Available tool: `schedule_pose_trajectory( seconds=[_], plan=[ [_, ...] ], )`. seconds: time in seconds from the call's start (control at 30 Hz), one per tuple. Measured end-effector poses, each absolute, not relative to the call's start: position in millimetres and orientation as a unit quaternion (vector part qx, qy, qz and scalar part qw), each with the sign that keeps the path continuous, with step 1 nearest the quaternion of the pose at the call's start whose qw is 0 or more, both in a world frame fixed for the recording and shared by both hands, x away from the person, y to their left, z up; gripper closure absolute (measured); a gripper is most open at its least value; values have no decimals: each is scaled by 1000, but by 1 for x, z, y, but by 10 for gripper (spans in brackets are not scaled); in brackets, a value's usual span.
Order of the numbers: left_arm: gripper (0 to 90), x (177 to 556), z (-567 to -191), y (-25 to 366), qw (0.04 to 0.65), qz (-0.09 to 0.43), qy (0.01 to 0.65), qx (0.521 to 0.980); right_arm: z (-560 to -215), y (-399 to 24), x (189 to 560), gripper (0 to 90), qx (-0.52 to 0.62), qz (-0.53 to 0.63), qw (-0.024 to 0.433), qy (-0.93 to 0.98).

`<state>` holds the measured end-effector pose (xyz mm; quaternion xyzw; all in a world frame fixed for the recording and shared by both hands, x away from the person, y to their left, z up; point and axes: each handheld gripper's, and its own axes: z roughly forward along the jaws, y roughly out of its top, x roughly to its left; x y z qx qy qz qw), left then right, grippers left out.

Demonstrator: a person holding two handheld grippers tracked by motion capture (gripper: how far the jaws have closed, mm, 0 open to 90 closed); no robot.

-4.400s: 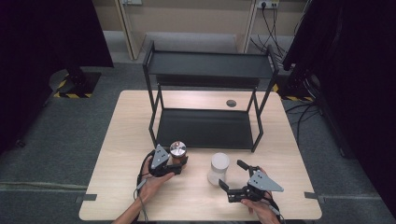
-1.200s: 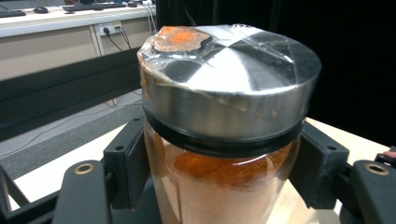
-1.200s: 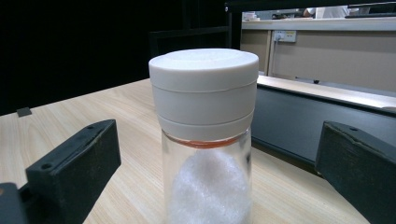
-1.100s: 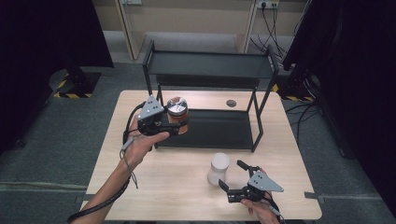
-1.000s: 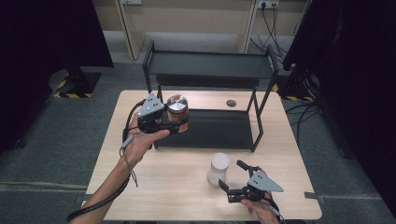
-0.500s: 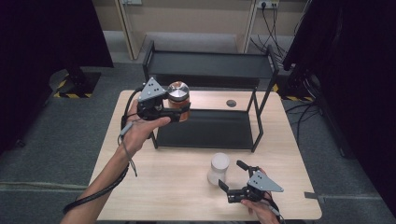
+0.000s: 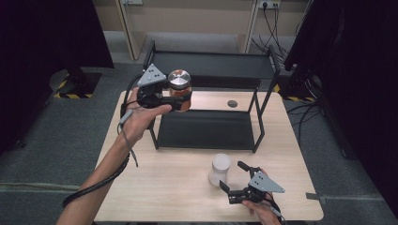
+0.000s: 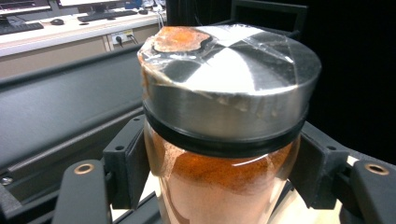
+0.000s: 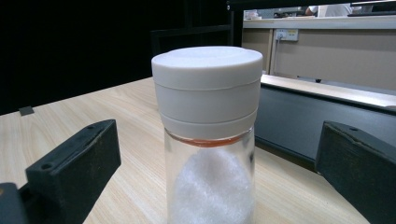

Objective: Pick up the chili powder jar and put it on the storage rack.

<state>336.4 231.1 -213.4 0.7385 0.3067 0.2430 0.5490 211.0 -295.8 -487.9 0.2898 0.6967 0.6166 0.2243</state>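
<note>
A jar of orange powder [image 7: 179,89] with a metal lid is clamped at its glass shoulder by the left gripper [image 7: 180,99] and is held in the air at the left end of the black 2-tier shelf rack [image 7: 212,62], roughly level with its upper tier. A second jar with a white cap [image 7: 219,168] stands on the wooden table [image 7: 173,187] in front of the rack, and the right gripper [image 7: 231,176] is held with its jaws spread wide on either side of that jar, without contact. Several things could go wrong from here. The grip sits on smooth rounded glass just under the lid, so a tilt of the hand could let the jar [image 8: 224,140] slide down between the pads [image 8: 128,163]. The rack's top rail or corner post could be struck by the jar if it is carried in too low, and a setting near the edge could leave it overhanging. The white-capped jar [image 9: 208,140] could be tipped if one jaw meets it first. The left gripper view reveals torn film and orange crust on the lid, not resolved from above; the high view alone gives the jar's place against the rack, though its exact height over the tier cannot be judged there.
</note>
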Motion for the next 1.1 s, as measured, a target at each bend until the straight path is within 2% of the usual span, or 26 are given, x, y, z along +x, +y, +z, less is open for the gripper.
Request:
schedule_pose_trajectory(
  seconds=[1.1],
  plan=[
    [304,357,-164,223,535,268,335,728,-488,-296,211,3,290,618,224,696]
  ],
)
